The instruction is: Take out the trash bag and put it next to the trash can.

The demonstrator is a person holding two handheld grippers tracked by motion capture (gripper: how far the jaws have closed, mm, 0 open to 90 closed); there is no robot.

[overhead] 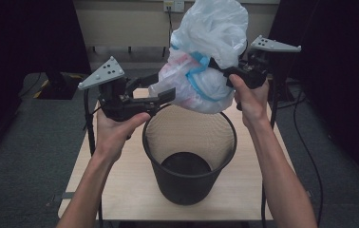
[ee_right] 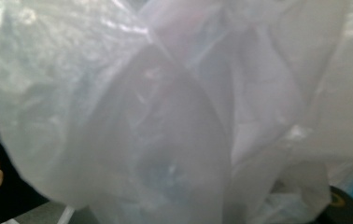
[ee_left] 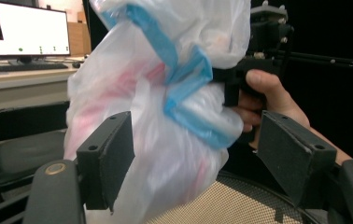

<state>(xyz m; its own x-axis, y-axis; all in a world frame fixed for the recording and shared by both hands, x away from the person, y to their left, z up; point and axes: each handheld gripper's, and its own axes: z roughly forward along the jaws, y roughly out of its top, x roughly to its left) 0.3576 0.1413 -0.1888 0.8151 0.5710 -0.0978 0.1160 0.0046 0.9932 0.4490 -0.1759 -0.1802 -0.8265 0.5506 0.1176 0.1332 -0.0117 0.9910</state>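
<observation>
the high view is evenly lit from above: the pale desk [overhead: 120, 180] is bright, its surroundings sink into near black at both sides, and the white plastic bag [overhead: 211, 33] is close to washed out at its top. a soft shadow darkens the inside of the black bin [overhead: 187, 166]. the left gripper view is sharp on its near pads, with a glaring monitor [ee_left: 23, 28] at upper left and deep black at right. the right gripper view is hazy, out of focus, low in contrast, milky throughout
</observation>
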